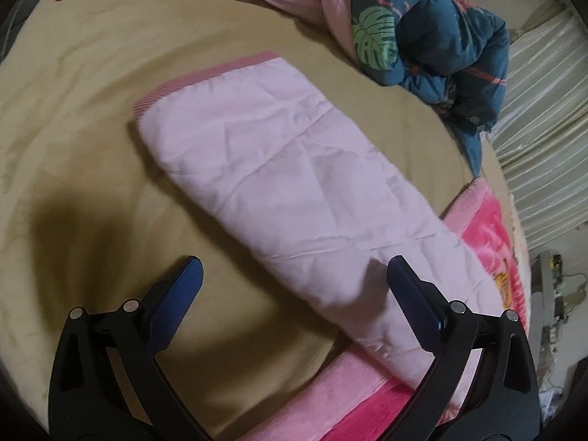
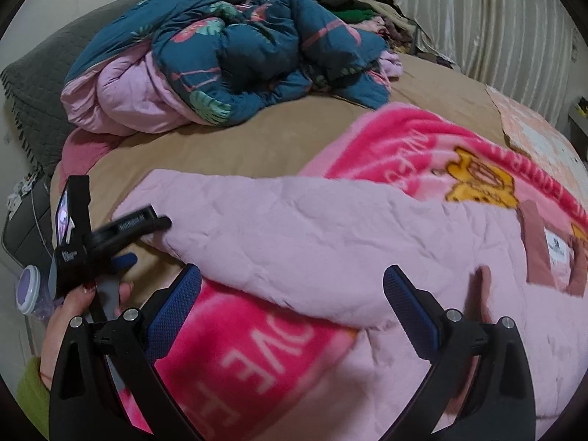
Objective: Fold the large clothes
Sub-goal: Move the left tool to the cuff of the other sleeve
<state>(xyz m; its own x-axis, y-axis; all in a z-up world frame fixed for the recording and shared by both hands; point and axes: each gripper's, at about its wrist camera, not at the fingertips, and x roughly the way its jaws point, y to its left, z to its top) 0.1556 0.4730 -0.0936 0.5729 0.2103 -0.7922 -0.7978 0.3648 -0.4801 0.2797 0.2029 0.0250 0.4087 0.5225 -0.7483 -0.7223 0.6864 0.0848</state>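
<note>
A pale pink quilted cloth (image 1: 294, 169) lies folded into a long strip on the tan bed sheet (image 1: 73, 110), running from the upper left to the lower right. My left gripper (image 1: 294, 272) is open just above its near end, with the right finger over the cloth's edge and the left finger over bare sheet. In the right wrist view the same cloth (image 2: 330, 235) spreads wide, with a label (image 2: 555, 253) at the right. My right gripper (image 2: 294, 283) hangs open over it, holding nothing. A hand (image 2: 62, 316) holds the left gripper (image 2: 150, 240) at the cloth's left end.
A bright pink fleece blanket (image 2: 404, 147) with a yellow bear print lies under the cloth's near part. A bunched teal flamingo comforter (image 2: 235, 47) sits at the head of the bed beside a grey pillow (image 2: 36, 84). A pale curtain (image 2: 477, 18) hangs at the right.
</note>
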